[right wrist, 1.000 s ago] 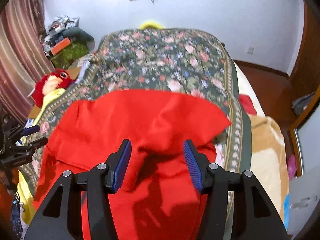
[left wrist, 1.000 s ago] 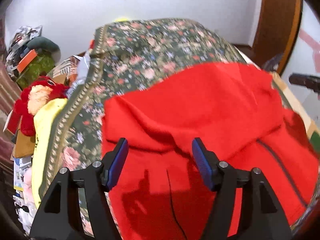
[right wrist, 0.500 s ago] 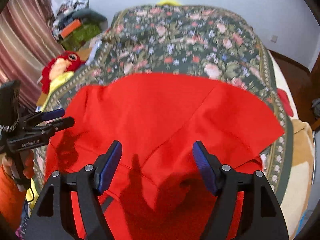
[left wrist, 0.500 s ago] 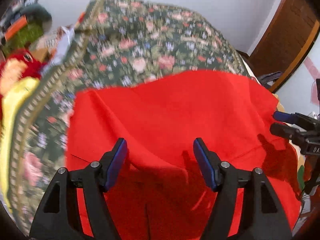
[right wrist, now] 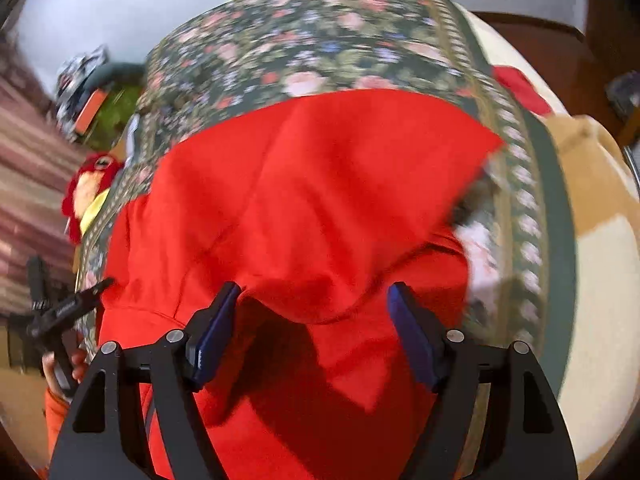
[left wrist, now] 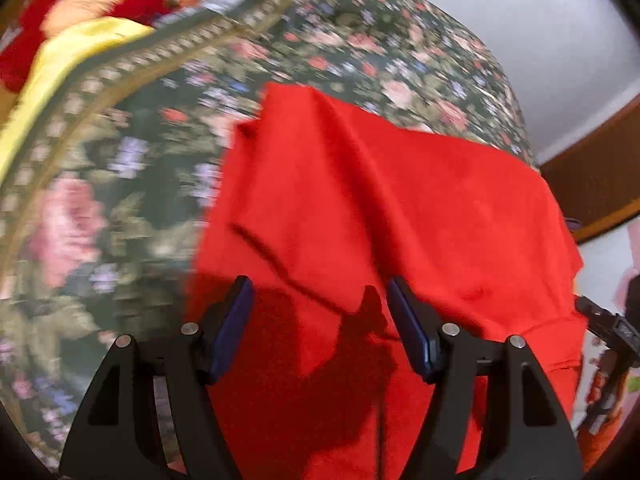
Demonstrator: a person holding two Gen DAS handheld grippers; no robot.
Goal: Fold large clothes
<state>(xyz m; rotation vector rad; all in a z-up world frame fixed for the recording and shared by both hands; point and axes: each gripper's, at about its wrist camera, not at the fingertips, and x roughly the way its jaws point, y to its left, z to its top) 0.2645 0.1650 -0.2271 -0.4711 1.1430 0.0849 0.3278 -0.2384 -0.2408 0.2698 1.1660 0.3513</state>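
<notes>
- The red garment is lying spread over the floral bedspread, a dark green cover printed with pink roses and edged with a pale patterned border; the garment's cloth is looking soft and matte, with rounded folds running across it.
- In the right wrist view the red garment is showing a folded-over upper layer whose curved lower edge is sagging between the two fingers, with a second layer of the same cloth lying beneath it.
- The left gripper is hanging just above the garment's left part, its blue-padded fingers standing wide apart with nothing between them and casting a dark shadow on the cloth.
- The right gripper is likewise spread wide and gripping nothing; whether its pads are brushing the fold is hard to say, since the frame is blurred.
- Each gripper is appearing in the other's view: the right gripper at the garment's right edge, the left gripper at its left edge, held by a hand in an orange sleeve.
- A red plush toy and a yellow cloth are sitting beyond the bedspread's left border.
- A beige blanket is lying past the bedspread's right border.
</notes>
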